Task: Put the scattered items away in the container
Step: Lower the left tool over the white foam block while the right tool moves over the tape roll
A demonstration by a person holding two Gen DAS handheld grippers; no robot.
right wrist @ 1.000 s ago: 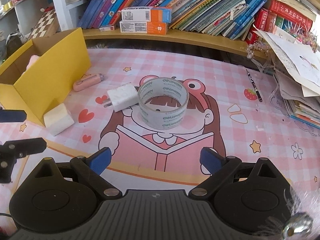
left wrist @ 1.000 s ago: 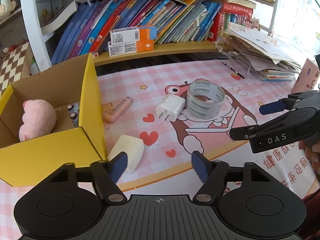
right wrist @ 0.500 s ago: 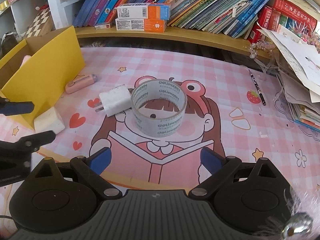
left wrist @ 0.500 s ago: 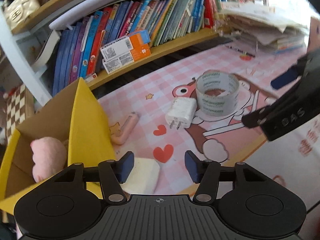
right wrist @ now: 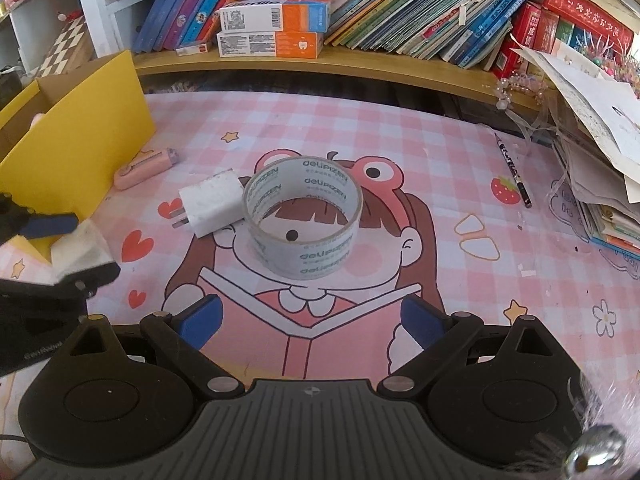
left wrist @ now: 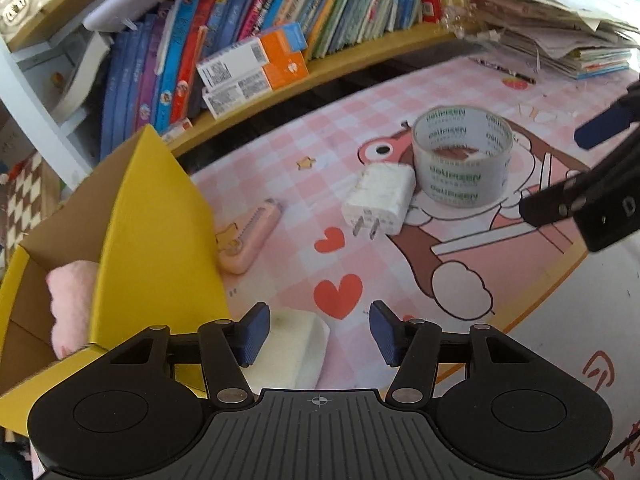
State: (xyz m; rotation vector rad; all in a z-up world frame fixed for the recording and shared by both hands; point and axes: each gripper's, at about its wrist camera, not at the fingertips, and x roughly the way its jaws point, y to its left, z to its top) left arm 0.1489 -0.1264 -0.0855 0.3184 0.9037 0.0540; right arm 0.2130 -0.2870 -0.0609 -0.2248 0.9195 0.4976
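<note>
A: Currently listed, item one: the left gripper [left wrist: 316, 334], black frame with blue ribbed pads. Condition?

B: Jaws apart but have just been closing. The pale cream rectangular sponge block [left wrist: 294, 350] lies on the mat between them. The right wrist view shows the sponge [right wrist: 80, 250] between the two blue-tipped fingers; contact with the pads cannot be confirmed, so it is entered as not gripped.

A: Item two, the right gripper [right wrist: 312, 320]?

B: Jaws wide apart, nothing between them. It hovers above the mat, pointing at the roll of clear packing tape with green lettering [right wrist: 304, 220], which stands on its flat rim.

A: Container?

B: One open yellow cardboard box [left wrist: 156, 240] at the left of the table, a flap standing upright. Inside it, a pink plush toy [left wrist: 70, 308]. The sponge sits just beside the box's near corner, outside it.

A: Remaining loose items?

B: One white plug-in charger with two metal prongs [left wrist: 380, 198], lying touching the tape roll. One small pink oblong plastic device [left wrist: 250, 242], on the mat just beside the box wall. All rest on the pink checked cartoon-print table mat [right wrist: 460, 160].

A: Surroundings?

B: A wooden shelf of upright books [right wrist: 400, 4], two stacked orange-and-white cartons [right wrist: 272, 34] in front of them, a stack of loose papers [right wrist: 592, 120] at the right, and a pencil [right wrist: 514, 170] on the mat.
</note>
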